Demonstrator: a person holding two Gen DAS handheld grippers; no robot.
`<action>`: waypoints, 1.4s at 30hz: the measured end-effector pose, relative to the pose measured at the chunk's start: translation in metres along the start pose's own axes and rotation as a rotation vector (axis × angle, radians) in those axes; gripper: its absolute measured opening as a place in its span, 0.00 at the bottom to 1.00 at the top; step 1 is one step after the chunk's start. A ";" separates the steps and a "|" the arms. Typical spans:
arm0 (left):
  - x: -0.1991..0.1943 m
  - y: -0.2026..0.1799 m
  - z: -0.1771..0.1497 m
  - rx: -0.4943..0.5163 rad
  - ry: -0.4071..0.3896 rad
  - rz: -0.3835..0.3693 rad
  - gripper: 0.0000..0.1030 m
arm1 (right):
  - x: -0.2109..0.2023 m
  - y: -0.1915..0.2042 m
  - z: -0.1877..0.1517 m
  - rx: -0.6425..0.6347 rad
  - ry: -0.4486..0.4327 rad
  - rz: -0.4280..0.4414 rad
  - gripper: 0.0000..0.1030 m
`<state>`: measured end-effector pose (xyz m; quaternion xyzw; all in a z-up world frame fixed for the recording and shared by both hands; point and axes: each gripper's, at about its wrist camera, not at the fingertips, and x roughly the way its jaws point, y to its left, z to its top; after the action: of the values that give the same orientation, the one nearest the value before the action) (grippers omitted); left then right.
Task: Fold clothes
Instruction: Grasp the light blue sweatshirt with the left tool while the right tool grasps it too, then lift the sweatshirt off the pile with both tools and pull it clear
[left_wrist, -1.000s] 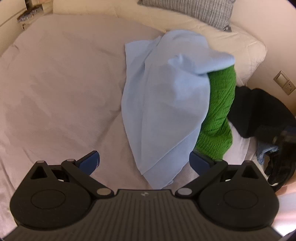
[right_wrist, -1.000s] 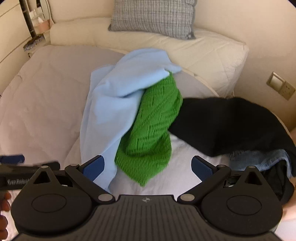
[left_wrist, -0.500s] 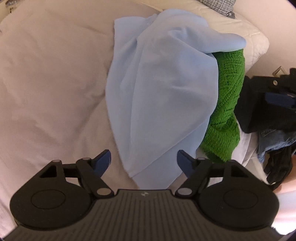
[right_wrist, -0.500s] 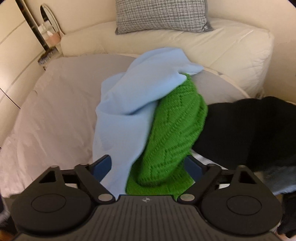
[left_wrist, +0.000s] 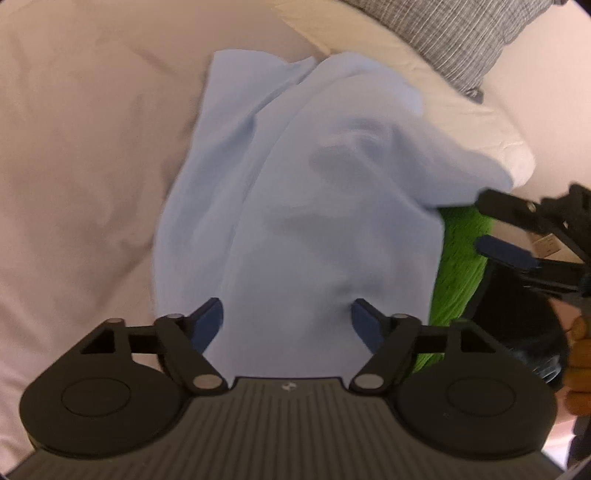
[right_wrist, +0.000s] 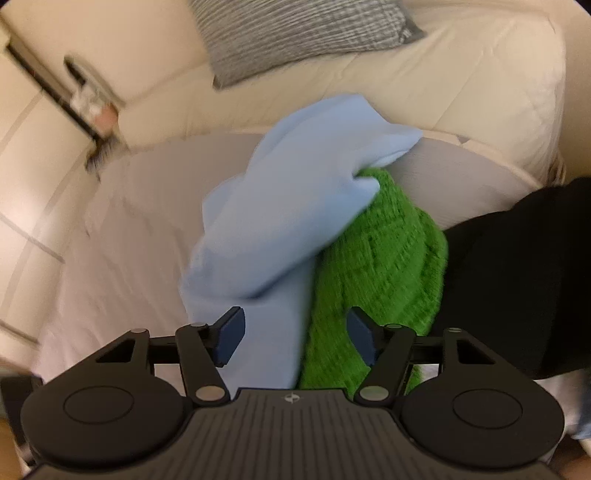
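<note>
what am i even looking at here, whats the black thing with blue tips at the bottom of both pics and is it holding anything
Those are hand-held tongs, one in each of a person's hands, each with a camera looking forward along its two blue-tipped fingers. One picture is from the left tongs, the other from the right tongs. The right tongs also show at the edge of the left view.

Both look down on a bed with a pile of clothes: a light blue garment draped over a green knit sweater, with dark clothing beside it. Pillows lie behind.

Both tongs are open, close over the pile, and hold nothing.
</note>
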<state>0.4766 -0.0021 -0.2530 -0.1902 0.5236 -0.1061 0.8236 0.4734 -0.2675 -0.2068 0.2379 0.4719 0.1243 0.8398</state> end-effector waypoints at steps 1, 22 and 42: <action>0.002 -0.001 0.002 -0.007 -0.002 -0.017 0.77 | 0.003 -0.003 0.005 0.029 -0.009 0.025 0.64; -0.156 -0.020 -0.022 0.120 -0.357 -0.041 0.01 | -0.058 0.081 0.033 -0.096 -0.332 0.138 0.05; -0.448 0.199 -0.483 -0.671 -0.314 0.276 0.02 | -0.194 0.367 -0.334 -0.910 0.309 0.777 0.63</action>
<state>-0.1567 0.2475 -0.1527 -0.3907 0.4176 0.2130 0.7922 0.0926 0.0573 -0.0221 -0.0104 0.3668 0.6430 0.6722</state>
